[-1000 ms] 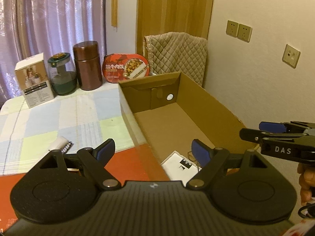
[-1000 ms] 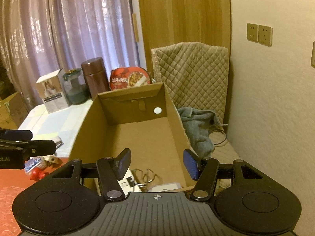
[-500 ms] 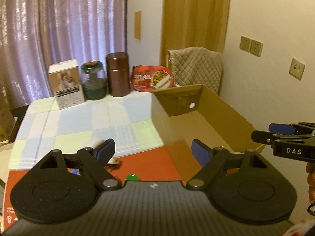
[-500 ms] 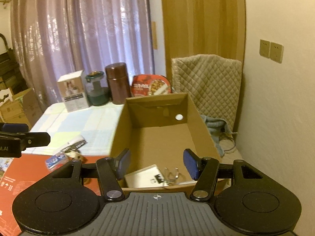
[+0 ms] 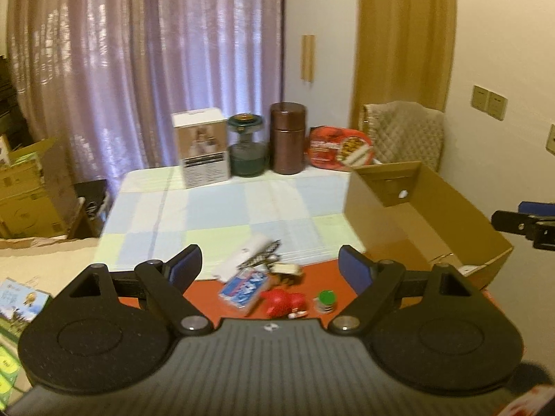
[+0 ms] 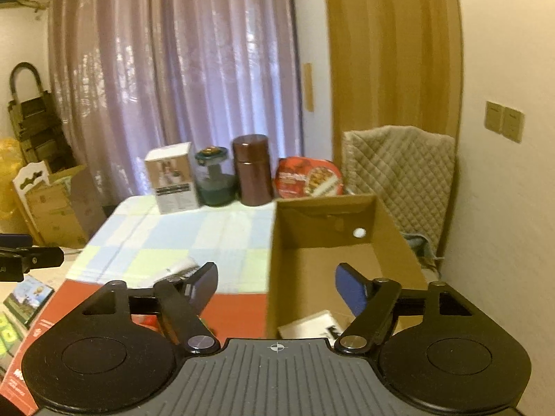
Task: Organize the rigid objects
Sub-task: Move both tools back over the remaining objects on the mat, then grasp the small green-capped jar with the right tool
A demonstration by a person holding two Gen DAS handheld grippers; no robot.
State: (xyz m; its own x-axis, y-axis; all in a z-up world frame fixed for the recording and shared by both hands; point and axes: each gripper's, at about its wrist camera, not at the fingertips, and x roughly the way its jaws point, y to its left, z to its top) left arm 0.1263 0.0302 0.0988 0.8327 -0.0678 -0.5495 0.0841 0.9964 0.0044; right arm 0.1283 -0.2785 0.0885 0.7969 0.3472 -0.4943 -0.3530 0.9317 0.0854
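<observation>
Purple curtains (image 5: 145, 69), cream wall (image 6: 503, 208), quilted chair (image 6: 399, 163)

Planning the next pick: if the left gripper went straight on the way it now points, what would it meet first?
Probably the small clutter on the red mat: the left gripper, jaws open and empty, aims at the blue packet and red toy just beyond it. Depth is unclear, so which comes first is uncertain.

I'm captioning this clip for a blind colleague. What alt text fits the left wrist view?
Open, empty left tongs hover over a small pile of clutter on a red mat: a blue packet, a red toy, a green-capped item. An open cardboard box sits to the right, with a carton, jars and a food tray at the table's far edge by a curtain.
</observation>
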